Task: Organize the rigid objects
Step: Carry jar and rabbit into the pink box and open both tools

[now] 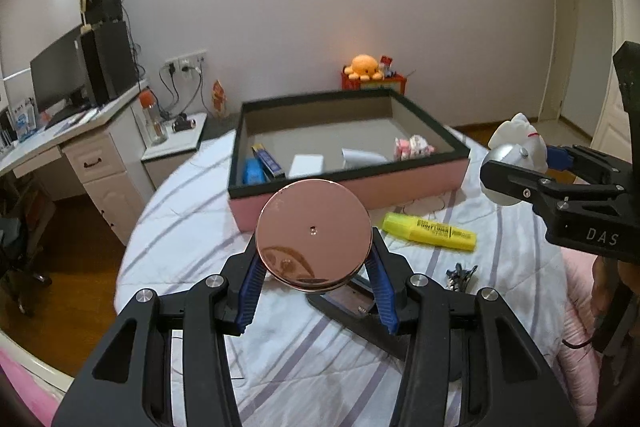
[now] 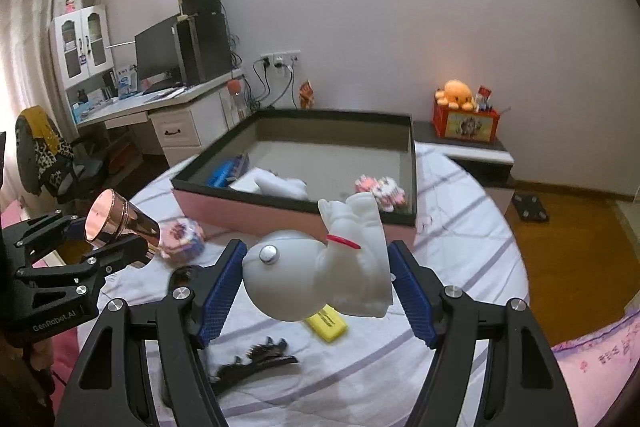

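A tray [image 1: 404, 183] sits on the bed [image 1: 200, 227]; in it a box [image 1: 267, 159] lies at the left and a toy [image 1: 414, 147] at the right. Before the tray lies a marker [image 1: 430, 231], with a clip [image 1: 460, 277] nearer

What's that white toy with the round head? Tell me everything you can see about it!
The white figurine looks like a little animal made of smooth, hard, matte material. It has a big round head with a silver metal stud on it, a blocky body, raised paws or ears, and a thin red collar. It lies tipped sideways in the air, pinched between the blue ridged pads of the right gripper, above the striped bedspread and just in front of the pink box. Nothing else touches it.
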Demonstrator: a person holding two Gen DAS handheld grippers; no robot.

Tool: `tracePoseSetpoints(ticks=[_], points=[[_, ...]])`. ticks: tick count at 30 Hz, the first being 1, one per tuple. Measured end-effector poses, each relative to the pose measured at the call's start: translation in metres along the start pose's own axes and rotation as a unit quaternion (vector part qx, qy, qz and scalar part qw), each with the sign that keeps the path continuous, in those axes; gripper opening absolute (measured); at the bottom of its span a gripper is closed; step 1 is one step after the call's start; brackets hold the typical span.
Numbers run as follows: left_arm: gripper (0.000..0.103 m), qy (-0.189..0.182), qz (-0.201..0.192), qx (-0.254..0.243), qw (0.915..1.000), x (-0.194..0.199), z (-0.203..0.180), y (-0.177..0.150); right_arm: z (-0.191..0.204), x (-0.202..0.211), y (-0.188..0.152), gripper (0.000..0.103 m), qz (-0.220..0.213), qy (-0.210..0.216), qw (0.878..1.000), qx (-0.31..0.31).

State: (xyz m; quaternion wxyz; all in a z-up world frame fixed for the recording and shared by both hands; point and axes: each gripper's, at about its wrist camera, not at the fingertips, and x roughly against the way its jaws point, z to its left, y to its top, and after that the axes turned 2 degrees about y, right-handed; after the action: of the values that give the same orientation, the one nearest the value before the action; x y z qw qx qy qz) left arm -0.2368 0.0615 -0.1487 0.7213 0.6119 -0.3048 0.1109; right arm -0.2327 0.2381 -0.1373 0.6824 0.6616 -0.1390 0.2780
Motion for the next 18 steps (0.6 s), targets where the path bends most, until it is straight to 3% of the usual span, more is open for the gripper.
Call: tracePoseSetpoints(ticks=[10, 18], points=[[0.048, 0.010, -0.075, 0.019, 0.9970, 0.056, 0.021, 0.020, 0.035, 0.041, 0.026, 0.073, -0.063, -0.007, 0.998, 0.021], [0.048, 0.017, -0.099, 0.026, 0.9946, 0.080, 0.034, 0.026, 0.056, 0.063, 0.044, 0.073, -0.102, -0.007, 0.994, 0.044]])
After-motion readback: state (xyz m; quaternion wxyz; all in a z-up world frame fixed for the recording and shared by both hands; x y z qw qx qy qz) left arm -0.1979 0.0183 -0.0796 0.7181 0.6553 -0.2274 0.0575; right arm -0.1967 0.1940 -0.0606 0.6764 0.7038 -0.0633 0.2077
